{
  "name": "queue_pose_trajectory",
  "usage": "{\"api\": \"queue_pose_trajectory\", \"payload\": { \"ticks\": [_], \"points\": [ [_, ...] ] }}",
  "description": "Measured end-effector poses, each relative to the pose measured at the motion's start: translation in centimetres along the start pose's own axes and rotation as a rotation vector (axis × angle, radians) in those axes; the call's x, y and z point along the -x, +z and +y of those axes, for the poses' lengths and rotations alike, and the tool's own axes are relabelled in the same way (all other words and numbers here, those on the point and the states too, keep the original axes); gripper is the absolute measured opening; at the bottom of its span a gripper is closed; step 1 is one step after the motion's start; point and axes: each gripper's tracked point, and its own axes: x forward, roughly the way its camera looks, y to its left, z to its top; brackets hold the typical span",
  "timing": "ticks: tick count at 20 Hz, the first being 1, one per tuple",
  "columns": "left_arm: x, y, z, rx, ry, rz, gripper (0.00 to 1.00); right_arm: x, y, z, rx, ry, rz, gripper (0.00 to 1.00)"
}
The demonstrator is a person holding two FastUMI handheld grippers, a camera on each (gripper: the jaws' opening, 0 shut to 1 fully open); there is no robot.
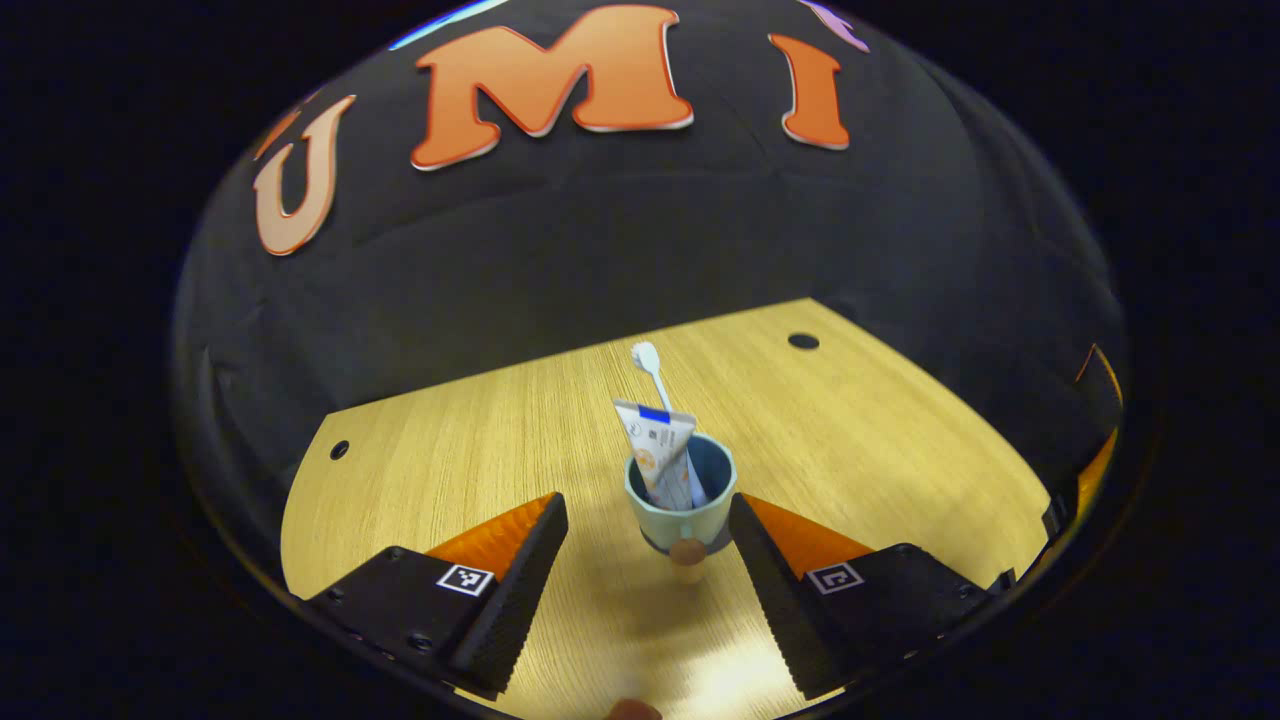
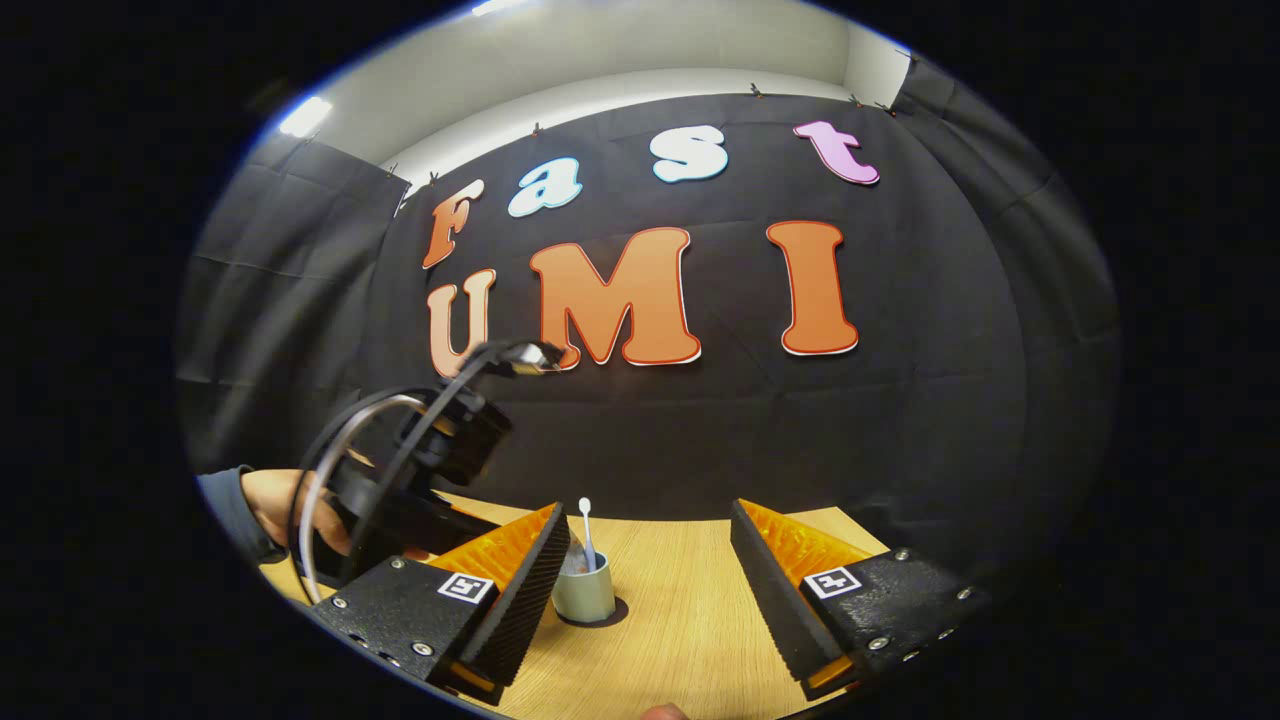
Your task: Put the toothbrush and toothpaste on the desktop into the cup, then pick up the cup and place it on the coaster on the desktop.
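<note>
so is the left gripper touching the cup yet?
Apart. In the left gripper view the left gripper is open, the cup sits between its fingers, and bare desk shows on both sides.

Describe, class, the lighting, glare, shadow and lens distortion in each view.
Left gripper view: bright glare on the wooden desktop near the bottom edge, a soft shadow below the cup, and the desk's far edges bowed by the fisheye. Right gripper view: a ceiling light glows at upper left, the cup casts a small dark shadow to its right, and the wall curves.
</note>
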Motion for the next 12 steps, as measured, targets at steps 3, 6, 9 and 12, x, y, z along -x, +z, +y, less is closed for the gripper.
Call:
{"api": "queue_pose_trajectory", "payload": {
  "ticks": [3, 6, 9, 12],
  "points": [
    [2.8, 1.8, 2.4, 0.014, 0.057, -0.152, 0.98, -0.5, 0.4, 0.7, -0.008, -0.014, -0.021, 0.97],
    [6.4, 3.8, 5.3, 0.015, 0.129, -0.304, 0.97, -1.0, 0.8, 1.8, -0.017, -0.012, -0.035, 1.00],
    [9.5, 4.7, 6.9, 0.035, 0.168, -0.429, 0.97, -1.1, 1.3, 2.9, -0.006, -0.002, -0.058, 0.97],
    [12.7, 5.1, 8.8, 0.031, 0.194, -0.557, 0.96, -1.4, 1.0, 4.4, 0.010, 0.019, -0.061, 0.97]
  ]
}}
